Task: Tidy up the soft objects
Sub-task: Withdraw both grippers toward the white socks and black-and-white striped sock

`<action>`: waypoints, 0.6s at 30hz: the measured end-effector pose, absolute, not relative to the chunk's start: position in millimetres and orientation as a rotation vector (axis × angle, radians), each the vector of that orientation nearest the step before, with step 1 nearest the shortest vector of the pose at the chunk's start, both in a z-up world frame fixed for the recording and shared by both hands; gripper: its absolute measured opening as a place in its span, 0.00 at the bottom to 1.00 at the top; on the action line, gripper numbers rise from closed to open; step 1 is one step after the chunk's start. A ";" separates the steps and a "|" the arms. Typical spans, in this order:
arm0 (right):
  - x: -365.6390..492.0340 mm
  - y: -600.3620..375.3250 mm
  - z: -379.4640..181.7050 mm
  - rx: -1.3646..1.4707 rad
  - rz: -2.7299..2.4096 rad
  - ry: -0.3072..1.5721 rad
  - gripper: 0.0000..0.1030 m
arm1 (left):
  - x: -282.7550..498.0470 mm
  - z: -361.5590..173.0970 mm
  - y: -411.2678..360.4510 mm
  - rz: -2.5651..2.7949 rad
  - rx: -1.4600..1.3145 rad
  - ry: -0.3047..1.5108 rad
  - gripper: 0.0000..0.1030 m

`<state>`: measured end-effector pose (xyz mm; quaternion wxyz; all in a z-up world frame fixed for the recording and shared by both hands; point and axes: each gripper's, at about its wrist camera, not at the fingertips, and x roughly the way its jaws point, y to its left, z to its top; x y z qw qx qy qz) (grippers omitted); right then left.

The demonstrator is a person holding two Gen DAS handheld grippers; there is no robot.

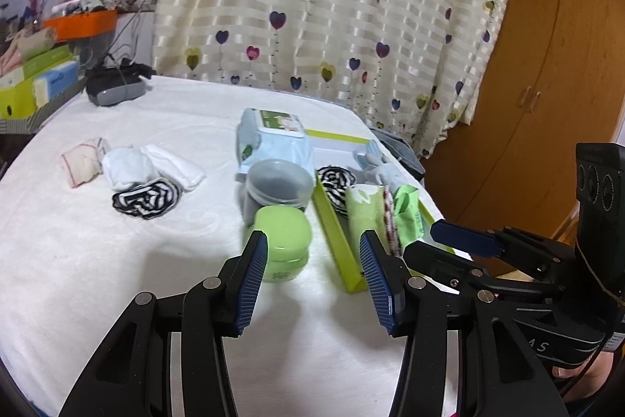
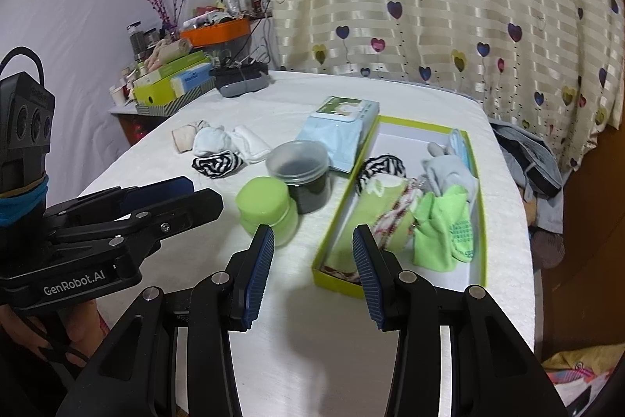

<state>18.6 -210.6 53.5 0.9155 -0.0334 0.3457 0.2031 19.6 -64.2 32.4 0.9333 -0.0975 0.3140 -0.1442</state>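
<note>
A lime-green box (image 2: 336,210) (image 1: 336,229) on the white table holds a striped sock (image 2: 377,169), a light-green sock (image 2: 371,217), a bright green sock (image 2: 441,233) and a grey sock (image 2: 449,174). Loose on the table to the left lie a black-and-white striped sock (image 1: 146,200) (image 2: 216,163), white socks (image 1: 136,167) (image 2: 230,141) and a beige sock (image 1: 80,163). My left gripper (image 1: 312,280) is open and empty, near a green jar (image 1: 283,245). My right gripper (image 2: 312,276) is open and empty at the box's near end.
A green jar (image 2: 267,210), a dark clear-lidded jar (image 2: 302,174) and a blue wipes pack (image 2: 340,131) stand between the loose socks and the box. A grey device (image 1: 113,88) sits at the far corner. A cluttered shelf (image 2: 172,81) is left; a curtain hangs behind.
</note>
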 end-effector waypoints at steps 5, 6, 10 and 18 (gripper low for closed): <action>22.0 -198.3 52.2 -0.081 0.438 0.718 0.42 | 21.6 29.7 -49.5 -0.269 -0.218 0.643 0.47; 22.7 -195.8 51.9 -0.084 0.443 0.719 0.42 | 22.0 29.3 -46.5 -0.263 -0.221 0.642 0.47; 25.9 -185.4 51.9 -0.098 0.465 0.717 0.42 | 27.4 26.4 -29.7 -0.222 -0.244 0.644 0.47; 38.7 -161.0 52.9 -0.129 0.520 0.707 0.42 | 35.2 22.4 10.5 -0.127 -0.301 0.640 0.47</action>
